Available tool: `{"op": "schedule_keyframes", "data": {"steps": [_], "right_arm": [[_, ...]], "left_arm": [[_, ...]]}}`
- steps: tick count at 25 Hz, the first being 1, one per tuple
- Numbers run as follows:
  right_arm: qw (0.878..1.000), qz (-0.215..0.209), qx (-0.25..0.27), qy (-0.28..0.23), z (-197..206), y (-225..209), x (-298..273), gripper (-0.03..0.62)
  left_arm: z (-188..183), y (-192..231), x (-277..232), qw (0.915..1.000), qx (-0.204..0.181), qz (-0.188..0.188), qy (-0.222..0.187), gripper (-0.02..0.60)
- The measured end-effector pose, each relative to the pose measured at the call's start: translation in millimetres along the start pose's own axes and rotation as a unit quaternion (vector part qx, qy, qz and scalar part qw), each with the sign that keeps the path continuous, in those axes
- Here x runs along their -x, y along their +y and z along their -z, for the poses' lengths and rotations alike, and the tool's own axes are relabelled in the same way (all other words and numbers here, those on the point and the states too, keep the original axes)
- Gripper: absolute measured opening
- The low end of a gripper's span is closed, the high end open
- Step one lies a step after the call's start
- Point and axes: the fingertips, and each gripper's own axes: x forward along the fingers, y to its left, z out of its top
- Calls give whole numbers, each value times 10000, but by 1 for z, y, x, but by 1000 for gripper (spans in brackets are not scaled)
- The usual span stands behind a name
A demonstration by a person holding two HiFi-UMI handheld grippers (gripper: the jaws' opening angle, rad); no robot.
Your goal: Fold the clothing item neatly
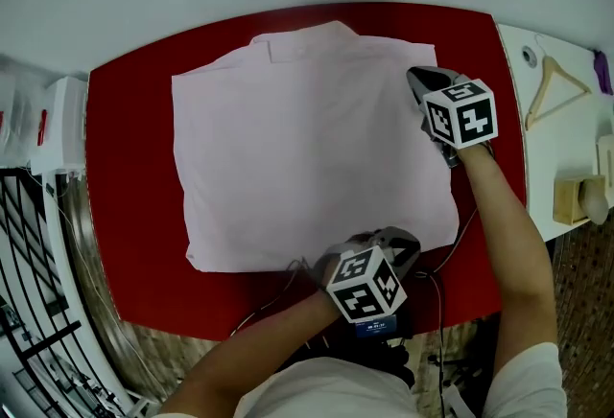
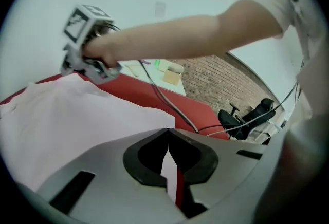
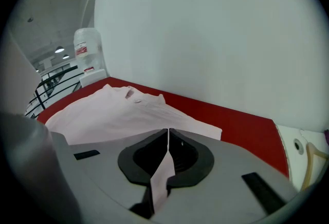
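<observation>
A pale pink shirt (image 1: 307,148) lies flat on the red table (image 1: 125,196), collar at the far edge. My right gripper (image 1: 422,81) is at the shirt's right edge near the far corner, shut on a fold of the cloth (image 3: 162,176). My left gripper (image 1: 398,242) is at the shirt's near right corner, shut with a strip of pink fabric (image 2: 168,174) pinched between its jaws. The left gripper view shows the shirt (image 2: 77,125) spreading away to the left, and the right gripper (image 2: 92,69) beyond it. In the right gripper view the collar (image 3: 128,93) lies ahead.
A white side table (image 1: 566,133) to the right carries a wooden hanger (image 1: 552,81) and a wooden block (image 1: 573,198). A water dispenser bottle (image 3: 87,51) and a black railing (image 1: 29,311) stand to the left. Cables (image 2: 164,99) trail over the table's near edge.
</observation>
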Motion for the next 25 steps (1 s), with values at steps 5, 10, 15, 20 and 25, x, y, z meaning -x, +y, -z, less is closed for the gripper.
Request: {"op": "schedule_keyframes", "data": {"steps": [5, 10, 15, 20, 25], "right_arm": [[9999, 102, -49, 90, 48, 30, 72, 17], [9965, 459, -25, 691, 134, 55, 142, 17], [9880, 691, -338, 1336, 219, 74, 172, 17], [9797, 869, -1225, 1325, 250, 72, 168, 17], [9783, 910, -1397, 1233, 250, 69, 168, 17]], "left_arm": [[39, 25, 88, 9911, 825, -854, -601, 5], [105, 41, 175, 9705, 1604, -1611, -808, 5], [189, 60, 254, 9295, 2489, -2531, -1001, 5], [266, 74, 280, 8950, 3322, -2913, -612, 5], [299, 68, 270, 8807, 3823, -2780, -294, 5]]}}
